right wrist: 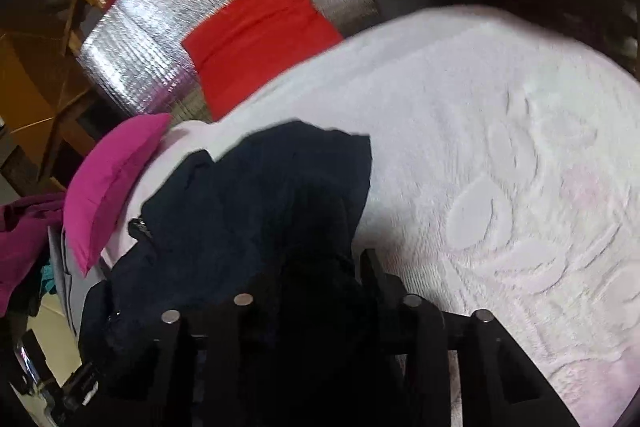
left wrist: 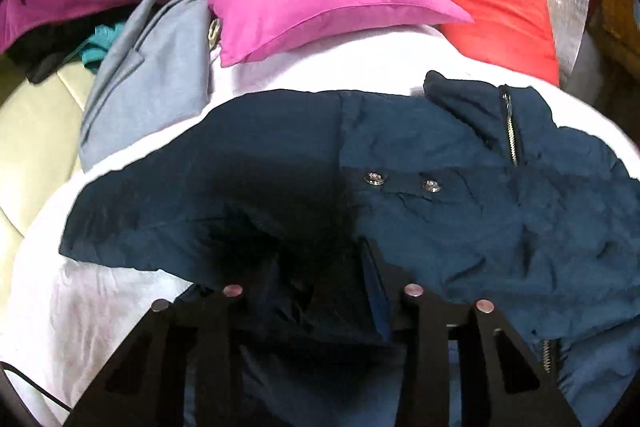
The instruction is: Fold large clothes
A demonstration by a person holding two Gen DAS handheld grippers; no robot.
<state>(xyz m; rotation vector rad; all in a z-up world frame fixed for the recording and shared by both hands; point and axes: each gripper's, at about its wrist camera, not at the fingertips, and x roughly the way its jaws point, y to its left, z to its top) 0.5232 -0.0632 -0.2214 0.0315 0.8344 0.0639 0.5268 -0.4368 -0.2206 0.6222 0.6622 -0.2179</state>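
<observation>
White bedspread (right wrist: 500,147), navy jacket (left wrist: 460,187), pink pillow (left wrist: 320,3)

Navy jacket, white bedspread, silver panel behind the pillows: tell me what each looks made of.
Navy jacket: thin woven synthetic, probably nylon or polyester, matte with crisp creases; metal snaps and a metal-toothed zipper.
White bedspread: soft cotton-like textile with a raised leaf pattern, possibly tufted or terry.
Silver panel: reflective foil, likely insulation sheet, with a fine grid texture and bright glare.

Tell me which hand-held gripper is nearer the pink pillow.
Hard to call. Both hand-held grippers, left and right, grip the navy jacket, pink pillow beyond each.
</observation>
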